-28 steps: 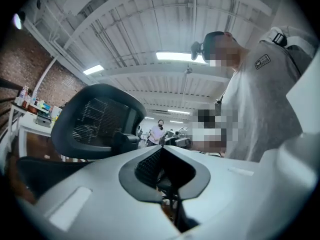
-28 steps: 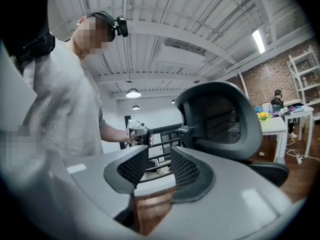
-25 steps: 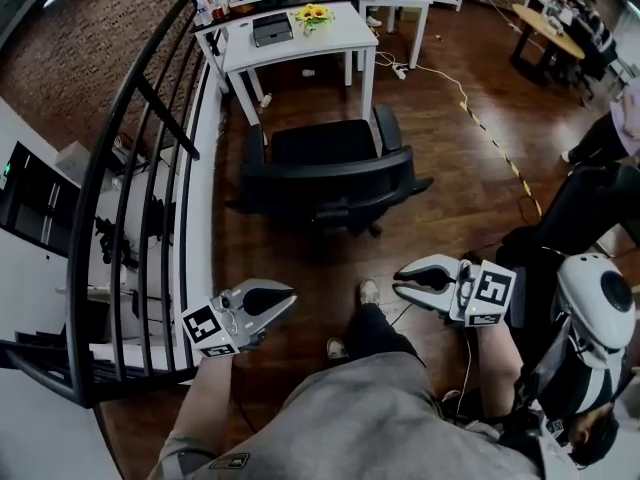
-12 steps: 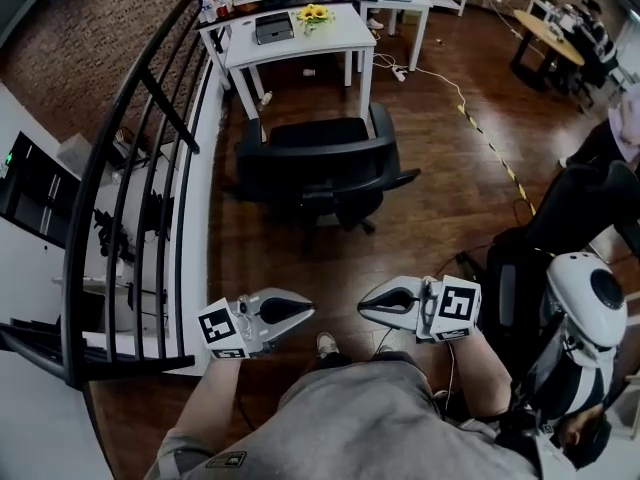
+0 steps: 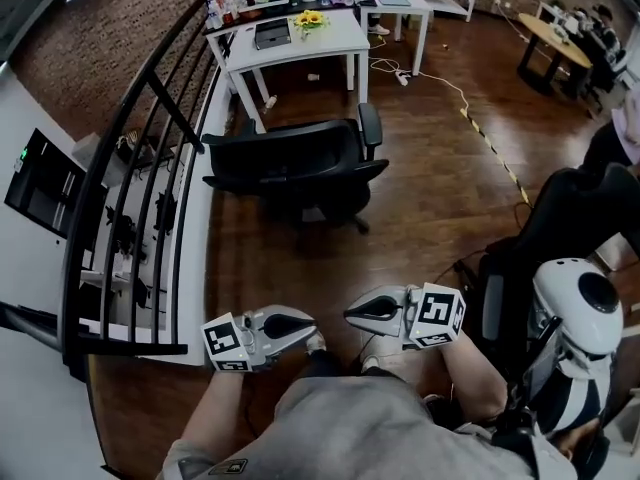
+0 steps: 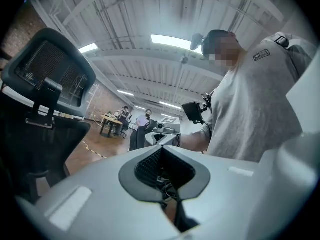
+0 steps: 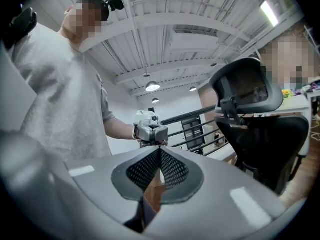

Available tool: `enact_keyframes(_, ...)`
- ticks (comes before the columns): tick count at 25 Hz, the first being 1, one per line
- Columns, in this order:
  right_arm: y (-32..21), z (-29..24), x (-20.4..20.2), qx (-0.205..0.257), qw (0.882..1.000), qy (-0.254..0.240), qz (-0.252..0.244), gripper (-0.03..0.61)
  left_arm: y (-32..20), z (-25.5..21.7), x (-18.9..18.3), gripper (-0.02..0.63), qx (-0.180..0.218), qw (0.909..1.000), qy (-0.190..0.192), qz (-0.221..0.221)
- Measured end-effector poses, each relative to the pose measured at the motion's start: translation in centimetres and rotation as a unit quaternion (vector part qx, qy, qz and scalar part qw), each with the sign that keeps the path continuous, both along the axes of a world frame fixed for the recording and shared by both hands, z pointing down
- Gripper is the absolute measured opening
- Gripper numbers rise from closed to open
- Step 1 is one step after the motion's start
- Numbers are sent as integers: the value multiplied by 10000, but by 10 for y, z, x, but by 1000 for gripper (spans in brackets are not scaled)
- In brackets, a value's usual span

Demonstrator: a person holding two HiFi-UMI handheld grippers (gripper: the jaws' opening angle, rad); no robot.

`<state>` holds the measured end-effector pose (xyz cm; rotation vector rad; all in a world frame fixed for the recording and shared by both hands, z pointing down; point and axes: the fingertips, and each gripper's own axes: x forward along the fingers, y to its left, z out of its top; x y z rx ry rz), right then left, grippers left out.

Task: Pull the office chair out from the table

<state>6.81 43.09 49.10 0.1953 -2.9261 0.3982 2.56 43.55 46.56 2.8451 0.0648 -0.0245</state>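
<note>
Black office chair stands clear of white desk, strip of bare wooden floor between them. Backrest on near side, chair just beside black railing. Yellow sunflowers on desk. Low in head view, left gripper: jaws closed, nothing between them. Beside it right gripper: jaws pressed together too, empty. Tips face each other, not touching. Both well apart from chair. Left gripper view catches chair's headrest at left; right gripper view has it at right.
</note>
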Motion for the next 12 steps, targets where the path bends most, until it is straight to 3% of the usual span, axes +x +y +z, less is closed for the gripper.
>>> enact_keyframes(5, 22, 10, 13, -49, 9999, 34, -121, 6, 28, 0, 12, 3, 38, 10000, -34, 6)
enact_keyframes(12, 30, 10, -9, -57, 9998, 30, -161, 6, 30, -4, -5, 3, 97, 9999, -9, 95)
